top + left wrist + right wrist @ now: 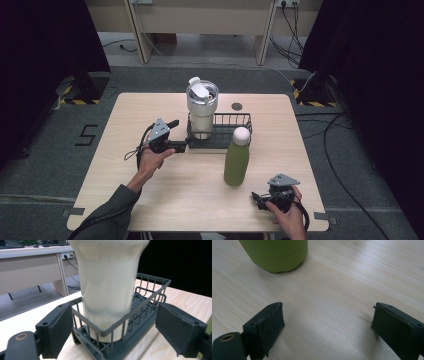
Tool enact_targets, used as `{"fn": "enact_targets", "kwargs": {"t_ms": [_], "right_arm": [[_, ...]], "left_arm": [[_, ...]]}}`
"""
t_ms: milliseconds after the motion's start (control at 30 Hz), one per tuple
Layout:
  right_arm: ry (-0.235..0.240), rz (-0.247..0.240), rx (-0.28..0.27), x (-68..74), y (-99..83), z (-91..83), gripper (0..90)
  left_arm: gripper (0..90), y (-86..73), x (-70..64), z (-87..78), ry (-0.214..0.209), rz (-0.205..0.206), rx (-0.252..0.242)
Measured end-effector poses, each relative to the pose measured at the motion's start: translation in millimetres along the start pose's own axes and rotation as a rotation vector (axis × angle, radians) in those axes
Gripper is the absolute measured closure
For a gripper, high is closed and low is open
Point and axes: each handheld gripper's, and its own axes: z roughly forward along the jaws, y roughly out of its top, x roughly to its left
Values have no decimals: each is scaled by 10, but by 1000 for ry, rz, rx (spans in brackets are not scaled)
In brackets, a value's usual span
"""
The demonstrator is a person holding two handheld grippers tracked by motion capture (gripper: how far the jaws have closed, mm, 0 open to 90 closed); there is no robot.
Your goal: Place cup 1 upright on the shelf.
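Jaws apart on my left gripper (178, 135), flanking the dark wire basket (140, 312) holding the cream tumbler (107, 282), frame centre; right gripper (261, 196) likewise gapes near the green bottle (236, 162).

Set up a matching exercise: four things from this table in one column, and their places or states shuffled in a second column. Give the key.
Things
1. cream tumbler
2. green bottle
3. left gripper
4. right gripper

Places or states
A. open over bare tabletop, near the table's front edge
B. standing upright inside the wire basket
C. open, jaws either side of the basket's end
D. standing on the table in front of the basket

Pairs: 1-B, 2-D, 3-C, 4-A
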Motion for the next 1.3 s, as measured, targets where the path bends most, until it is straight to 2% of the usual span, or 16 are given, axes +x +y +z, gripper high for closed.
{"fn": "enact_targets", "kwargs": {"t_ms": [433,900,967,1300], "right_arm": [[0,-7,-5,-5,0,5,105],[-2,-6,-4,-5,-1,4,104],[-2,-5,-4,-4,-1,4,104],[-2,-6,-4,-4,-1,4,104]], "left_arm": [[146,-40,-8,-185,-2,-10,0],[146,-229,-43,-311,-13,3,49],[146,-254,-55,-347,-4,25,58],[146,-395,-84,-435,-18,18,90]]}}
